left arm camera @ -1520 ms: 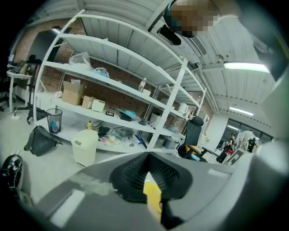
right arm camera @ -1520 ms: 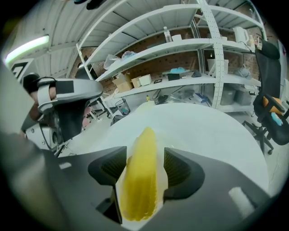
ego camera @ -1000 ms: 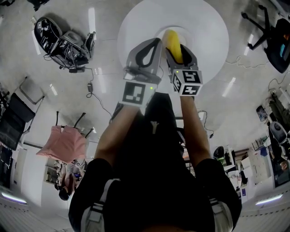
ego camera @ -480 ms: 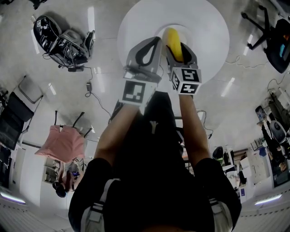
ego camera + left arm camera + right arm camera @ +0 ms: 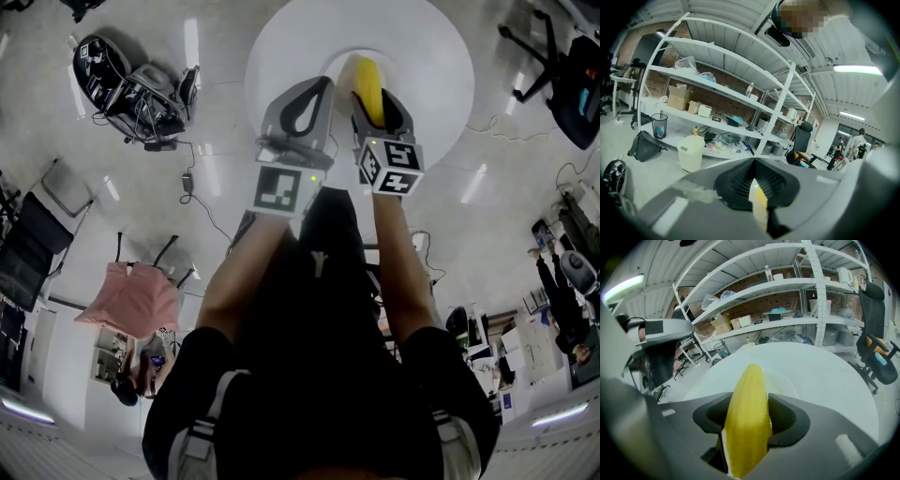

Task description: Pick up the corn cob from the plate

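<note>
I find my right claw (image 5: pixel 747 420) clamped on the corn cob (image 5: pixel 367 82), over the plate (image 5: pixel 330 67) on the tabletop (image 5: pixel 427 56). My left claw (image 5: pixel 754 187) has its jaws together.

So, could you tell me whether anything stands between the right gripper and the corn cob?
Nothing visible does: the corn cob sits between the jaws of the right gripper, which are closed on it. The left gripper is alongside, jaws together.

No legible text, numbers or brands anywhere; shelf boxes (image 5: pixel 677 97) too blurred, markings unreadable.
</note>
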`<action>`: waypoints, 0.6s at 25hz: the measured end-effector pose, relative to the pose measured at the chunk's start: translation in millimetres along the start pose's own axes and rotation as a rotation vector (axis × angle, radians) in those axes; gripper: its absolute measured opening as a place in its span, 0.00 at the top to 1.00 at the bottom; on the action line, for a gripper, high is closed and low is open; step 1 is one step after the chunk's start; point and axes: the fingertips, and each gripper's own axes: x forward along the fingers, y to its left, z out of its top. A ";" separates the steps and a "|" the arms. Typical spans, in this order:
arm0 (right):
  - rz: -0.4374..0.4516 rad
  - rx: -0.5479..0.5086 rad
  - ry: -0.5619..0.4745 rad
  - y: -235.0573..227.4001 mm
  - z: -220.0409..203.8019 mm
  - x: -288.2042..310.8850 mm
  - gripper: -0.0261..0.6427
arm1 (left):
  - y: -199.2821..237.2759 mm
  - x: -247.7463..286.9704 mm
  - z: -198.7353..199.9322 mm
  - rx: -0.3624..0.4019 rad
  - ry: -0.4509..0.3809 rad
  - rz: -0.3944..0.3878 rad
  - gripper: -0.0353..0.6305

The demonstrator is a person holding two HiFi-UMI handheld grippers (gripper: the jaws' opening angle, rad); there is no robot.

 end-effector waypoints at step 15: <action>-0.027 -0.008 -0.060 2.7 13.4 -30.4 0.60 | -14.1 -19.5 23.5 0.027 -0.053 -0.007 0.95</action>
